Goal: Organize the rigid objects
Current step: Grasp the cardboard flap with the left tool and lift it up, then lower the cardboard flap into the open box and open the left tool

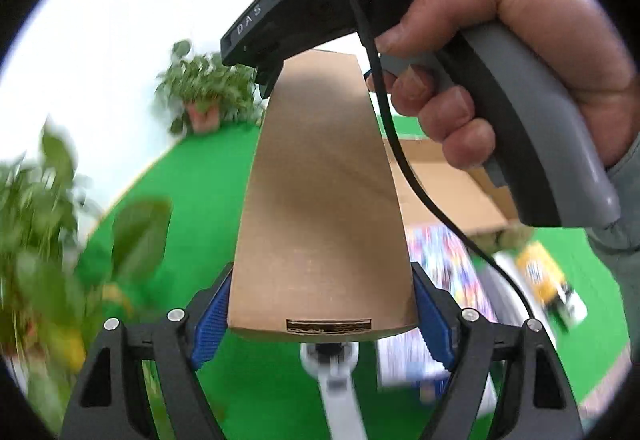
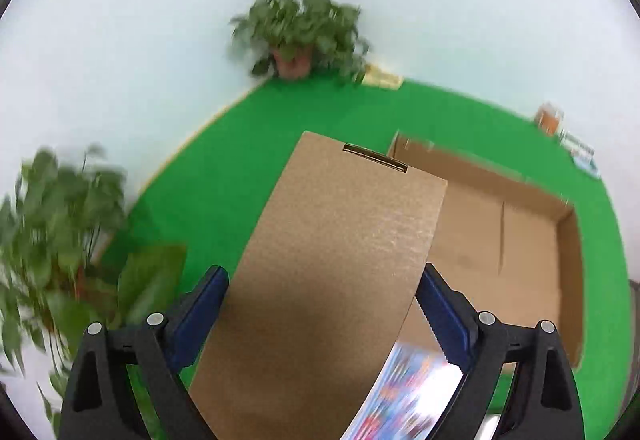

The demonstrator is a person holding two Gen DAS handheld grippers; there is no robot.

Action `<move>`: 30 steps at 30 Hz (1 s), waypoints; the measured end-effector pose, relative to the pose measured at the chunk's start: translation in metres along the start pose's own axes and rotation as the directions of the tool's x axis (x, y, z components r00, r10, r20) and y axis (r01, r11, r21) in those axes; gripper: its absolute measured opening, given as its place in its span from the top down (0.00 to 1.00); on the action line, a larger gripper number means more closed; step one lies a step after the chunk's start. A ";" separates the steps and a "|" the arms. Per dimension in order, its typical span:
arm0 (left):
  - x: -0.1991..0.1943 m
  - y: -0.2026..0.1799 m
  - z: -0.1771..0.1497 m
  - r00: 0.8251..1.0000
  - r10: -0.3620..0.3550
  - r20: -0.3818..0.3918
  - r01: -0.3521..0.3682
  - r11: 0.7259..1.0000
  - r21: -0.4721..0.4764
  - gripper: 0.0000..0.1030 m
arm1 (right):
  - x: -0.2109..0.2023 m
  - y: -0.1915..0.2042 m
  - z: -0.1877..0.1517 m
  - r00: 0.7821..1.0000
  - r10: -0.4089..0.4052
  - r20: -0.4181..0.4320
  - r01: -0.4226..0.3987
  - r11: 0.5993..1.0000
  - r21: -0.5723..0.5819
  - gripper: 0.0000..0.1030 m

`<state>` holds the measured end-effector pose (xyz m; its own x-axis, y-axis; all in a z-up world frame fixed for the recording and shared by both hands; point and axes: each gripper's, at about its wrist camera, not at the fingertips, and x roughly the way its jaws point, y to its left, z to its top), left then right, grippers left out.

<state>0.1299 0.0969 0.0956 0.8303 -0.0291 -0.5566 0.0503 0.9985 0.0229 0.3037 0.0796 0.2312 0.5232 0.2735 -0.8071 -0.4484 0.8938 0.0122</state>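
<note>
A flat brown cardboard box [image 1: 320,207] is held in the air between both grippers. My left gripper [image 1: 322,316] is shut on one end of it, where a slot is cut in the edge. My right gripper [image 2: 324,316] is shut on the other end of the same box [image 2: 332,260], with the slotted far end pointing away. In the left wrist view the right gripper's black and grey body [image 1: 400,19] and the hand holding it show beyond the box. An open cardboard tray [image 2: 520,240] lies on the green mat to the right.
Potted plants stand at the far corner [image 2: 300,35] and close on the left [image 2: 60,240]. A colourful printed box [image 1: 440,280] and a yellow packet [image 1: 544,272] lie on the green mat [image 1: 192,179] below. Small boxes [image 2: 568,135] line the far right edge.
</note>
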 end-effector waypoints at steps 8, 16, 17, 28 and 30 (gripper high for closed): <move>0.090 -0.014 0.075 0.995 -0.081 -0.053 0.082 0.997 0.010 0.21 | 0.031 -0.101 0.091 0.999 -0.051 -0.016 0.052 0.997 0.064 0.11; 0.167 -0.011 0.075 0.986 -0.050 -0.160 0.051 0.999 0.004 0.21 | 0.148 -0.154 0.120 0.991 0.029 -0.134 -0.014 0.994 0.108 0.11; 0.179 -0.009 0.073 0.982 -0.046 -0.183 0.047 0.999 -0.002 0.21 | 0.166 -0.155 0.119 0.989 0.035 -0.146 -0.019 0.994 0.108 0.11; 0.225 0.005 0.058 0.954 -0.020 -0.299 0.012 1.000 -0.029 0.21 | 0.304 -0.169 0.076 0.945 0.157 -0.288 -0.100 0.974 0.204 0.12; 0.227 0.003 0.058 0.948 -0.022 -0.319 0.013 0.999 -0.030 0.21 | 0.313 -0.171 0.068 0.939 0.169 -0.299 -0.108 0.971 0.212 0.12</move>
<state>0.3503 0.0909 0.0176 0.6088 -0.0341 -0.7926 0.0445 0.9990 -0.0088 0.5933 0.0369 0.0163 0.1990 0.3021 -0.9323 -0.3384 0.9140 0.2239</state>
